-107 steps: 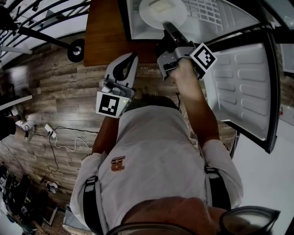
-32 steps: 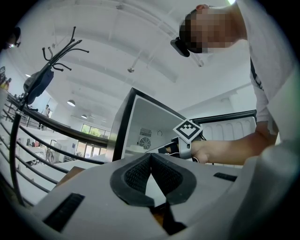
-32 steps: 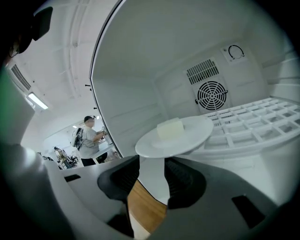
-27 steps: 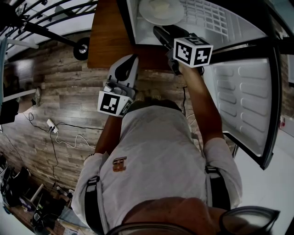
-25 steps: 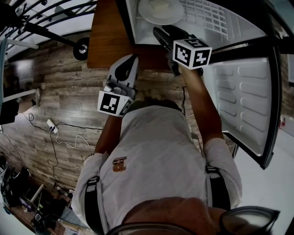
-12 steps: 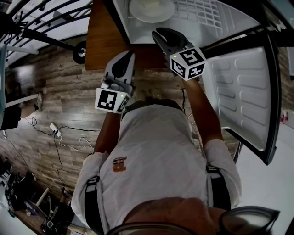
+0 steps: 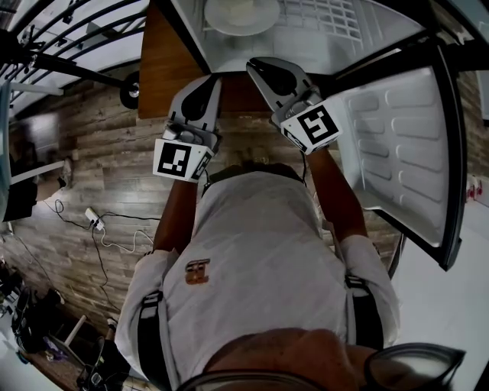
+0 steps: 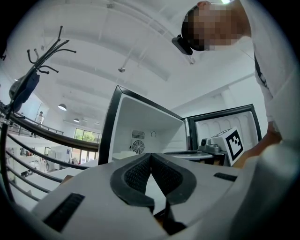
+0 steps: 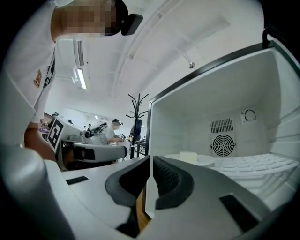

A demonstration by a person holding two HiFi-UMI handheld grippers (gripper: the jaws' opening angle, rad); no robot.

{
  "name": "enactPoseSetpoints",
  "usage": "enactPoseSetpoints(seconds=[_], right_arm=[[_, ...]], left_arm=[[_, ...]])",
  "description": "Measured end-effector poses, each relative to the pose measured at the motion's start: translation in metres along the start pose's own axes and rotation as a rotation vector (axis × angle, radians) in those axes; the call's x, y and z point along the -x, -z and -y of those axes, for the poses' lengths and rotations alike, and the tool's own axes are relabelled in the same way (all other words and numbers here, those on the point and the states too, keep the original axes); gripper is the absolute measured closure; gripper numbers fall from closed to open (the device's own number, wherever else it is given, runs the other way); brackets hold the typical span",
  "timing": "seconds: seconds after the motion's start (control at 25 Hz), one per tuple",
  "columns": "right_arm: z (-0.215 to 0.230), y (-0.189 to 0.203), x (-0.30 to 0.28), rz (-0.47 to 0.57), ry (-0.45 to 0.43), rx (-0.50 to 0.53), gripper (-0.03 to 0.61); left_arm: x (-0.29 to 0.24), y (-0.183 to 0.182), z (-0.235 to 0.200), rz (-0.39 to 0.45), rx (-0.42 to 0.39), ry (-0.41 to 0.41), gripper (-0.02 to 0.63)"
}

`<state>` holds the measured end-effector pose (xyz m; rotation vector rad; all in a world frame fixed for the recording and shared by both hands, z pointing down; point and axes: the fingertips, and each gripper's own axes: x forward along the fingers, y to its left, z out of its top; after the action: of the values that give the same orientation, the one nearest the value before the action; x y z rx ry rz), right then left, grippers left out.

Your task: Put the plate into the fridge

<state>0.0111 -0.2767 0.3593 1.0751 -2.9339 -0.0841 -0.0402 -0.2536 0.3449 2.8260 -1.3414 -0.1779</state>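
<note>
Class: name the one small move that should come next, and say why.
Probably swing the right gripper to the open fridge door and push it shut: the plate already sits on the shelf inside, and that gripper's jaws have just been closing on nothing.

My arms reach forward side by side. On my left gripper (image 7: 200, 88) the jaws meet, empty. On my right gripper (image 7: 267, 72) they have just been closing, nearly touching, nothing between.

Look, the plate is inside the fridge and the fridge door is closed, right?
Not quite. The plate is inside the fridge, but the fridge door is open, not closed. It is swung out wide to one side. The head view shows this.
</note>
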Motion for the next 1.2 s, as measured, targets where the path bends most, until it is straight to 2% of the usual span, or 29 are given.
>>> enactPoseSetpoints(seconds=[0.24, 0.44, 1.2], right_arm=[[-0.015, -0.033, 0.010, 0.118, -0.002, 0.040, 0.538], [-0.023, -0.046, 0.016, 0.169, -0.004, 0.054, 0.543], [-0.026, -0.050, 0.036, 0.187, 0.020, 0.056, 0.546]], left_arm=[[-0.003, -0.012, 0.010, 0.014, -0.020, 0.022, 0.595], [-0.007, -0.018, 0.018, 0.028, -0.031, 0.038, 0.595], [-0.008, -0.023, 0.038, 0.027, -0.046, 0.045, 0.595]])
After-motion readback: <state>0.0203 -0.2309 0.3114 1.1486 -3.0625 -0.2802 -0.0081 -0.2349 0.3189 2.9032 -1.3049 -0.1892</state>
